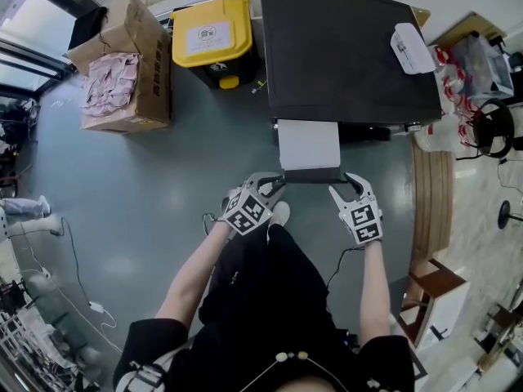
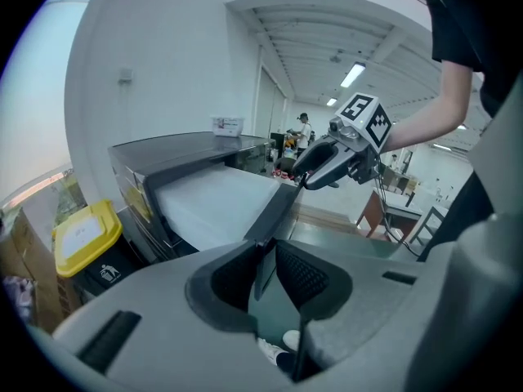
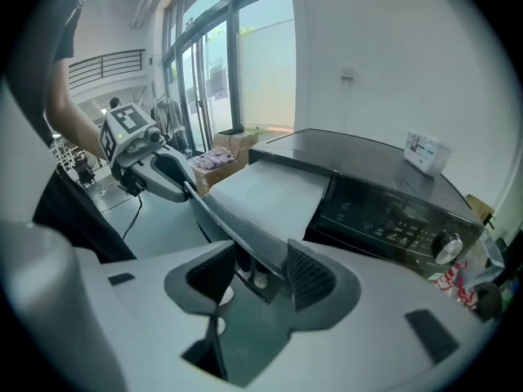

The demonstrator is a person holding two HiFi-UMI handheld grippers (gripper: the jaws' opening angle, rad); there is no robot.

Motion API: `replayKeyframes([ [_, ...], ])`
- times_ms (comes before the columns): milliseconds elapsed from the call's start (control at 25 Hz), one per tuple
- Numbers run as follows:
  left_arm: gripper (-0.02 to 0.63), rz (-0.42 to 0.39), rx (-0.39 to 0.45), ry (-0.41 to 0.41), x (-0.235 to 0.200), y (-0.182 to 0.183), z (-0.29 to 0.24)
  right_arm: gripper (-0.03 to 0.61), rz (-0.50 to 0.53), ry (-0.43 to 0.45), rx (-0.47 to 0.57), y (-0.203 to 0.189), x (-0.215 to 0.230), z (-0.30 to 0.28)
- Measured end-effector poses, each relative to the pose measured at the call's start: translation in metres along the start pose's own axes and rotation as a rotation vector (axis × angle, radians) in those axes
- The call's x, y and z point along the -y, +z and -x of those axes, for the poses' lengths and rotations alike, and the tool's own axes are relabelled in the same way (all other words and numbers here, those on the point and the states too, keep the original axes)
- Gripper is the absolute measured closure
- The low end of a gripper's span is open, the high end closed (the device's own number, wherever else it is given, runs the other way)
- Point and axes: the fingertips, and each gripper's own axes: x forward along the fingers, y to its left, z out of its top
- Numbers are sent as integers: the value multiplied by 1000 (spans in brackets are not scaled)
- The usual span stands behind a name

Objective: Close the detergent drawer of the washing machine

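1. two grippers sit at the detergent drawer (image 1: 309, 145), which is pulled out of the washing machine (image 1: 343, 55) toward 6 o'clock.
2. it looks like light, stiff plastic on slides; best pushed squarely on its dark front panel (image 1: 310, 175).
3. left gripper (image 1: 270, 184), at the panel's 9 o'clock end: jaws closing around the edge, not pinching.
4. right gripper (image 1: 345, 186), at the 3 o'clock end: jaws apart astride the panel. both tilt downward, forearms reaching forward.

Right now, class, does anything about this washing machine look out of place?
Yes: the detergent drawer stands pulled far out from the front of the washing machine, hanging over the floor instead of sitting flush. Nothing looks spilled or damaged.
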Motion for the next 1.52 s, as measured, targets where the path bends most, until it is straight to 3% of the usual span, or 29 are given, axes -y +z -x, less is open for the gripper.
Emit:
replayKeyframes([
  [200,537,39,14,35,-17,7,-2,380,27,-13,-2,13,9,-8],
  [1520,535,77,27,55,-67,30,-15,380,42,-49,6,49,46,-34],
])
